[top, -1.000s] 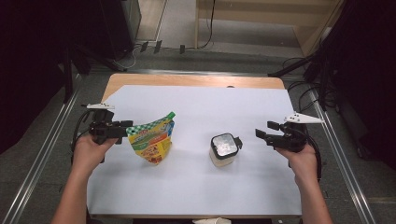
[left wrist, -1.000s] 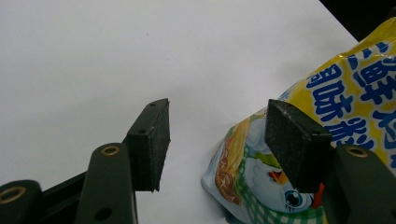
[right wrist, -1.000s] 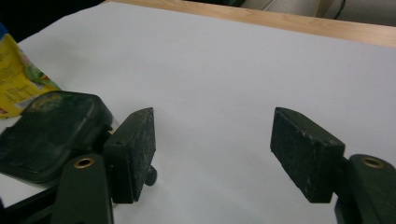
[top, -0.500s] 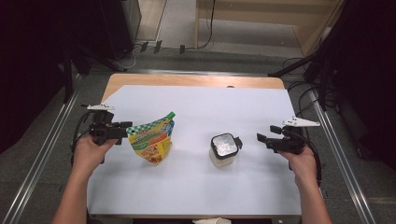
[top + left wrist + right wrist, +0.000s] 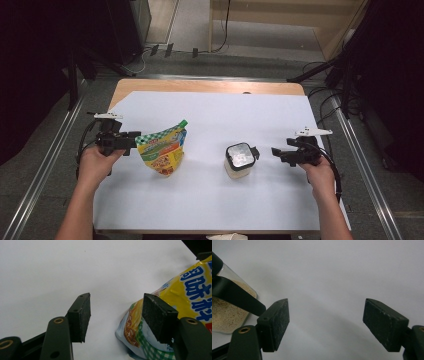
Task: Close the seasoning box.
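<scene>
We've got the left gripper (image 5: 131, 141) low at the table's (image 5: 210, 200) left side, just beside the pouch (image 5: 164, 150), jaws about half open w/ nothing pinched; in the left gripper view one pad (image 5: 157, 315) sits at the pouch's (image 5: 185, 302) lower edge, maybe touching, other pad over bare white top. Pouch stands propped, green cap up and tilted right, so the near edge is what we can get at from that side. Right gripper (image 5: 278, 152) sits near the jar (image 5: 239, 160), apart from it, its jaws have just been opening and stand wide, empty. In the right gripper view the jar (image 5: 227, 307) w/ pale grainy fill is off to the left, a black clasp across it, not between the pads (image 5: 277, 322). Jar's upright mid-table, lid on, clasp facing the right gripper. Likely we're lining up one thing per hand: approx. ready, neither grabbed yet.
</scene>
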A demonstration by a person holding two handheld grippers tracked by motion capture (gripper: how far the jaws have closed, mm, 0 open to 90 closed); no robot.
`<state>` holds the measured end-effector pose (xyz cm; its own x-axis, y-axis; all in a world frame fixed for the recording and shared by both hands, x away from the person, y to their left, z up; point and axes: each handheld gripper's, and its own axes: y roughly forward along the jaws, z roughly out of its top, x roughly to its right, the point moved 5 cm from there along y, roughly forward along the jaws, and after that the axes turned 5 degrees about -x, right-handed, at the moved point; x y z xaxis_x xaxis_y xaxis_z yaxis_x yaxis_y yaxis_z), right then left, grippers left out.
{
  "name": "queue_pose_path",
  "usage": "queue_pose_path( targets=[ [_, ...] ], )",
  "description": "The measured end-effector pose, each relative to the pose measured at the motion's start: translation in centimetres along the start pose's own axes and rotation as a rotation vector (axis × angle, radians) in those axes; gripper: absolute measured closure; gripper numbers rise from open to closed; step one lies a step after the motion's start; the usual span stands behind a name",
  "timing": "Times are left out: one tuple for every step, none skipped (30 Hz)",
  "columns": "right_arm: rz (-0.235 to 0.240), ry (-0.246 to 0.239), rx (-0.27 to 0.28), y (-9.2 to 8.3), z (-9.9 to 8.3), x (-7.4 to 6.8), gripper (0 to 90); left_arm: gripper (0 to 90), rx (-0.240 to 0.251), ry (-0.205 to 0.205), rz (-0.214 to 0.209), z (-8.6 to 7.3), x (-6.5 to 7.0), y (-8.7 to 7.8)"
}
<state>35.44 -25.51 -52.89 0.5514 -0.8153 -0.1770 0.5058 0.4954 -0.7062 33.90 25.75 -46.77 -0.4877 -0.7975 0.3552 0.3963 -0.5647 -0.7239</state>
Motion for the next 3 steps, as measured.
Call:
queue_pose_path(
  targets=[
    [0.001, -0.004, 0.001, 0.07, 0.00, 0.03, 22.2, 40.8, -0.002, -0.004, -0.002, -0.03, -0.03, 0.08],
    [0.000, -0.004, -0.002, 0.12, -0.02, 0.03, 22.2, 40.7, -0.003, -0.005, -0.002, -0.06, -0.06, 0.12],
    [-0.001, -0.005, -0.005, 0.14, -0.03, 0.04, 22.2, 40.6, -0.005, -0.005, 0.001, -0.09, -0.12, 0.17]
  ],
)
